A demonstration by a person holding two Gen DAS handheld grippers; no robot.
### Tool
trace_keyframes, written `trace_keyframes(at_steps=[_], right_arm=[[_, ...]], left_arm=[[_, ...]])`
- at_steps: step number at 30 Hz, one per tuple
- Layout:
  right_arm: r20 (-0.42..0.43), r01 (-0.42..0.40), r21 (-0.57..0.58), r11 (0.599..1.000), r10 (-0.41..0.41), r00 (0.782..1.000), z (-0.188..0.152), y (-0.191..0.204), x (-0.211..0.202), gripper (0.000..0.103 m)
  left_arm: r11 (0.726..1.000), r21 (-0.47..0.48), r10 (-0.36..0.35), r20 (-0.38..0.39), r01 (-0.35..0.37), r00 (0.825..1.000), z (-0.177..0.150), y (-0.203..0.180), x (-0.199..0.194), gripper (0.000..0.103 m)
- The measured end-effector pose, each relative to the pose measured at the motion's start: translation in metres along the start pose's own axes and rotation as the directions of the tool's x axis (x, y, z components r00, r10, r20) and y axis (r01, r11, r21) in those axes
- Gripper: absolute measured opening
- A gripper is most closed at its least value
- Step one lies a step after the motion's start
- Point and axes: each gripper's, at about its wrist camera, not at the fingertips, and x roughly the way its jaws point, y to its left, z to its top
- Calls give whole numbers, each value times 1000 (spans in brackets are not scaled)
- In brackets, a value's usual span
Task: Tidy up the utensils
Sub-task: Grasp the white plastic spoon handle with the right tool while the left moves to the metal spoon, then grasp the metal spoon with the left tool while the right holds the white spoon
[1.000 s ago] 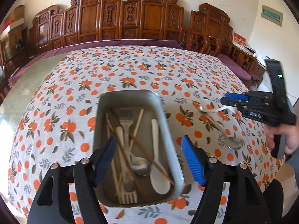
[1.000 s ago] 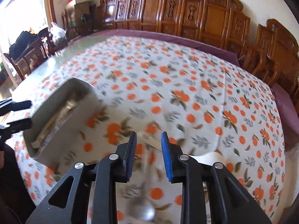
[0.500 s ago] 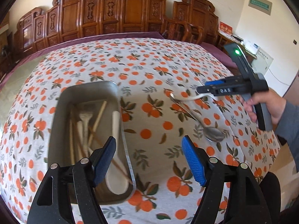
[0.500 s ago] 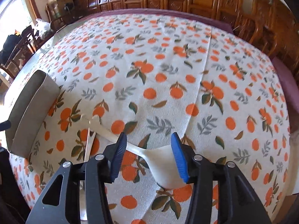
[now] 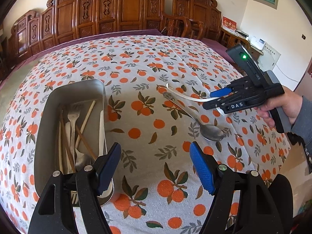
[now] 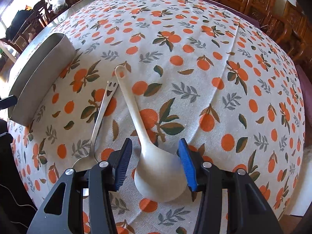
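Note:
A metal tray (image 5: pixel 46 105) on the left holds forks, spoons and chopsticks; it also shows in the right wrist view (image 6: pixel 39 66). A white ceramic spoon (image 6: pixel 136 117) and a metal spoon (image 6: pixel 101 113) lie side by side on the orange-print tablecloth. My right gripper (image 6: pixel 155 159) is open, its blue pads on either side of the white spoon's bowl, close above the cloth. In the left wrist view the right gripper (image 5: pixel 219 97) sits over the white spoon (image 5: pixel 185 96), next to the metal spoon (image 5: pixel 197 120). My left gripper (image 5: pixel 156 163) is open and empty, right of the tray.
The table (image 5: pixel 136 58) is covered with an orange-patterned cloth. Carved wooden chairs (image 5: pixel 124 11) line its far side. More chairs and bags (image 6: pixel 29 19) stand beyond the table's left end in the right wrist view.
My right gripper has opened wider and come down around the white spoon's bowl. My left gripper has shifted right, away from the tray.

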Motion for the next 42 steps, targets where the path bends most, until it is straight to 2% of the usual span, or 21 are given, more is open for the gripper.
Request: trace_keyframes(at_steps=[2,9,15,23,28,36,40,42], right_arm=[[6,28,-22,999,-27,1000,0,5,0,38],[-6,32,-70,997,-32,999,-6,19,-2,12],[13,53,-44,998,-52,999,-24,20,-12,11],[40,62,-13,998,-61,997,-45,11,-29,11],[54,67,16,998,-68,996,-54,0,-32,11],[76,52,34,998,-55,996,-65,-7,-34,11],[73,53,31,998,-55,996,-68,-7,-31,11],[73,57,34,998,-59,996,-69,-7,-31,11]], left_arm=[[1000,3,5,-6,-5,1000,-1,-2,2,70],[1000,0,16,-19,-16,1000,0,-9,4,70],[1000,10,23,-30,-22,999,8,-24,7,69],[1000,-24,12,-94,-14,995,28,-47,45,69],[998,-69,5,-153,-15,988,44,-57,79,57],[998,-35,48,-223,-57,974,55,-79,118,42],[997,-17,70,-220,-76,973,57,-81,121,41],[996,-5,81,-219,-84,972,56,-81,122,34]])
